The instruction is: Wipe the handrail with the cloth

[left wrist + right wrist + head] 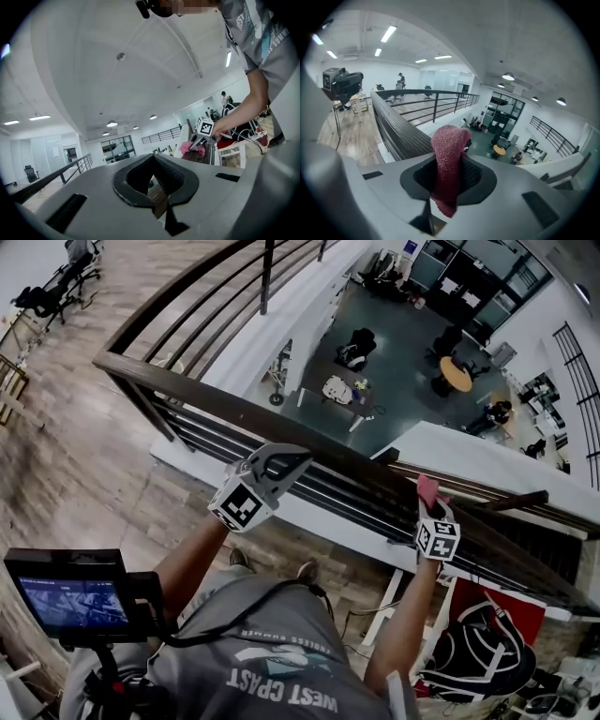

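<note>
The dark wooden handrail point(187, 385) runs from upper left to lower right across the head view, over an open atrium. My right gripper point(430, 506) is at the rail, shut on a pink knitted cloth point(427, 489) that touches the rail top. In the right gripper view the cloth point(449, 154) stands up between the jaws of the right gripper point(447, 183), with the handrail point(393, 126) running away to the left. My left gripper point(281, 463) hovers over the rail further left, shut and empty. The left gripper view shows its jaws point(157, 183) closed, with the right gripper point(205, 129) and cloth point(192, 149) beyond.
Horizontal metal bars point(234, 442) run beneath the rail. Beyond it is a drop to a lower floor with tables point(457, 374) and chairs. A monitor rig point(70, 601) sits at my lower left. A black bag point(483, 652) lies by a red panel at lower right.
</note>
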The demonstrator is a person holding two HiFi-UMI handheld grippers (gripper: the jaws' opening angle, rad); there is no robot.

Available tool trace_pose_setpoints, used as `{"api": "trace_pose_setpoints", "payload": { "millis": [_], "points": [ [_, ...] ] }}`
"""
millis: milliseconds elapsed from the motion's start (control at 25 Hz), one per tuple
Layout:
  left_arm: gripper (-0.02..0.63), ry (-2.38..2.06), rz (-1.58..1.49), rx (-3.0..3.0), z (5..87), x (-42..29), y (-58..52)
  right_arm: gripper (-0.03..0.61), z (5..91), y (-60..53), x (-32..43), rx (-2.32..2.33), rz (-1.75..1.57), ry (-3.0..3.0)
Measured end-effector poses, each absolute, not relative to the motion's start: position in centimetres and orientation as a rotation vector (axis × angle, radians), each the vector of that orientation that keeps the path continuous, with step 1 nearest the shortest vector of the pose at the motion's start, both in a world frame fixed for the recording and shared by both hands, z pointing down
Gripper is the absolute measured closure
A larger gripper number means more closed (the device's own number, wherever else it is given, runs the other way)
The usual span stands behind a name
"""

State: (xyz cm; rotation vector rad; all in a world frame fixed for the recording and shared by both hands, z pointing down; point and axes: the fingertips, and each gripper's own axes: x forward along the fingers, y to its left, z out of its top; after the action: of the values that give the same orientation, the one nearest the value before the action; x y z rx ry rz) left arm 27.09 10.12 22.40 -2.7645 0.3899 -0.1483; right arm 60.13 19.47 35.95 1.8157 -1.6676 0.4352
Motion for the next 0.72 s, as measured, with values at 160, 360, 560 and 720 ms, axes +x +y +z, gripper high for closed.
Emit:
{"api": "trace_pose_setpoints", "payload": {
  "millis": [160, 360, 560, 720],
  "points": [
    [0.611, 0.417, -0.132, -2.772, 21.7, 21.9, 7.1, 0.506, 35.5, 20.1, 61.9, 1.898, 0.495, -1.509],
    [0.611, 0.424, -0.122, -2.786, 22.2, 13.1, 3.3, 0.506, 35.4, 12.4, 47.7, 1.744, 0.429, -1.596],
    [0.611, 0.434, -0.111, -2.816, 23.2, 12.8, 1.7, 0.506, 35.3, 7.6, 39.0, 1.593, 0.362, -1.778],
    [0.611, 0.455, -0.117, -2.828, 24.0, 14.7, 1.0, 0.506, 35.4, 9.6, 43.9, 1.681, 0.41, -1.747]
  ]
}}
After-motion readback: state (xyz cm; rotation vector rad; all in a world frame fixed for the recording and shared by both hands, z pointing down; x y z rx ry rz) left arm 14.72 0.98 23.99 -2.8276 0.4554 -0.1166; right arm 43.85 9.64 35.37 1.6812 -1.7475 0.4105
